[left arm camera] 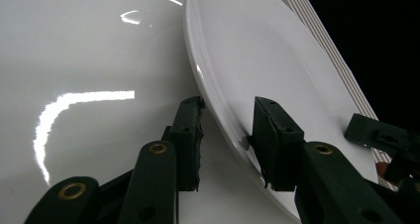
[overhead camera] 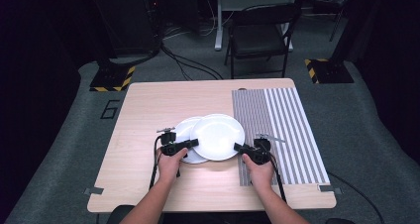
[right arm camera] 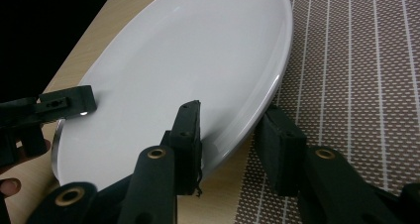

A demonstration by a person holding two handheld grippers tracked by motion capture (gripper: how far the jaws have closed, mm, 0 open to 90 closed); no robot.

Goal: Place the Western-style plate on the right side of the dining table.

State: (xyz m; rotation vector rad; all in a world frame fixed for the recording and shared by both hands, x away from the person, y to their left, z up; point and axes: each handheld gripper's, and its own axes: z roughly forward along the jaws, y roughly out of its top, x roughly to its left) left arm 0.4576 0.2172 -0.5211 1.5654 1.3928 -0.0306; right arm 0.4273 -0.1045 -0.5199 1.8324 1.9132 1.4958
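Two round white glossy plates are lying on the pale wood-grain counter, one overlapping the other. The upper white plate is sitting between the two sets of tongs, its left part resting on the lower white plate and its right edge reaching the grey striped woven placemat. Neither plate is holding anything; both dishes are showing bare glossy surfaces.

The left tongs are pinching the left rim of the upper plate: in the left gripper view the rim is passing between the two black jaws, one jaw above the plate's face and one beneath it, over the lower plate.

The right tongs are pinching the opposite, right rim of the same plate: in the right gripper view the plate's edge is sitting between the jaws, tilted off the counter, with the placemat just beyond it.

A hand is gripping each tool from the near edge of the counter.
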